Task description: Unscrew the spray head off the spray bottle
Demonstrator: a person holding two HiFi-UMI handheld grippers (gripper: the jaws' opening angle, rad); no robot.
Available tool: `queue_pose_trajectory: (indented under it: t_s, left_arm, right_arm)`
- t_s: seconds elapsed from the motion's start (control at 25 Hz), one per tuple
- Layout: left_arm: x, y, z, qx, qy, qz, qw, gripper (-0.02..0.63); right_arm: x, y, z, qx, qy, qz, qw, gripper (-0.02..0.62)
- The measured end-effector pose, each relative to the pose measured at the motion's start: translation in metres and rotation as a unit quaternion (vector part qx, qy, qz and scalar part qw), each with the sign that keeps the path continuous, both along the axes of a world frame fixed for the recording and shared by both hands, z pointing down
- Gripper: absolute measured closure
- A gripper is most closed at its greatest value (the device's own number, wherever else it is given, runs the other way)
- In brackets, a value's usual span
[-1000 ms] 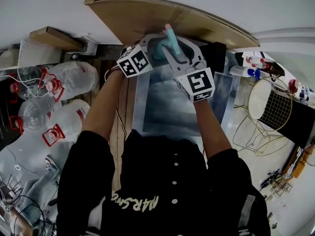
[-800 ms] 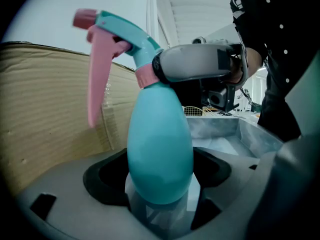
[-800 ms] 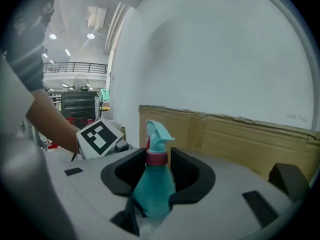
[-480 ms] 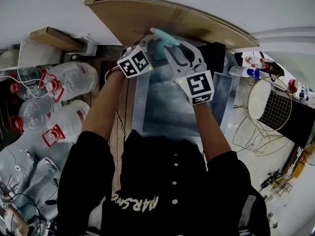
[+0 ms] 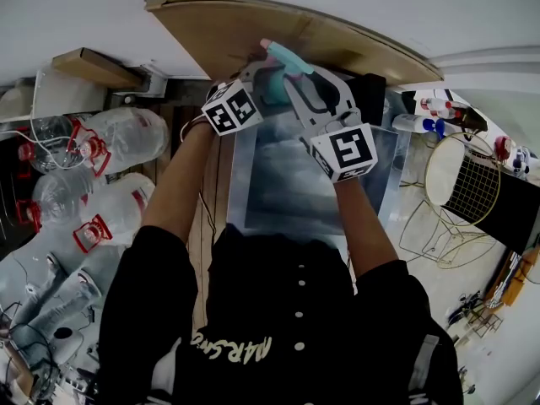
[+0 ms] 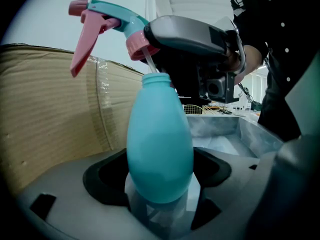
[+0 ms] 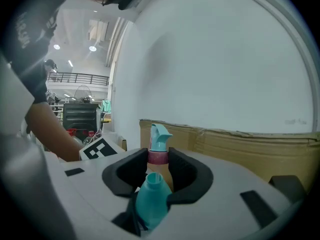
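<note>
Left gripper view, centre frame: left gripper clamped on the teal bottle. Upper left, spray head lifted clear of the neck, right gripper jaws just closing, pinching its pink collar.

Grippers: two, the left gripper and the right gripper
Marker cubes: two, one on each gripper
Spray bottle: one
Spray head: one
Water jugs: at least four, red-handled; more are hard to separate
Cardboard sheet: one
Cardboard box: one
Metal tray: one
Wire stool: one
</note>
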State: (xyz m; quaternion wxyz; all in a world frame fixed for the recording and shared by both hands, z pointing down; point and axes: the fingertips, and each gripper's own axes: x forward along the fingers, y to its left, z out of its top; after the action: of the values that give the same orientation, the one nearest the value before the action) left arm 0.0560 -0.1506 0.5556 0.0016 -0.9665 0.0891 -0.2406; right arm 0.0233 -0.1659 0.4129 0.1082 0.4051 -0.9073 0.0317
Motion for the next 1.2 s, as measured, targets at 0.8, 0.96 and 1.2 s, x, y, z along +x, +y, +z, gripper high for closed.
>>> queue_pose_trajectory:
  t_s: [0.8,0.96,1.2]
  left_arm:
    - [0.0,0.0,0.002,0.0,-0.001,-0.031,0.9995,0.21]
    - [-0.001,-0.001,0.004,-0.001,0.001,-0.034,0.9994,0.21]
    - [0.0,-0.001,0.003,0.0,0.002,-0.035,0.9994,0.21]
  right_arm:
    - [0.014,0.01,-0.076,0.05,-0.11,-0.004,0.993,0.449]
    - [0.017,0.009,-0.091,0.058,-0.131,-0.001,0.99,0.449]
    - [0.021,0.013,-0.119,0.077,-0.152,0.001,0.985,0.449]
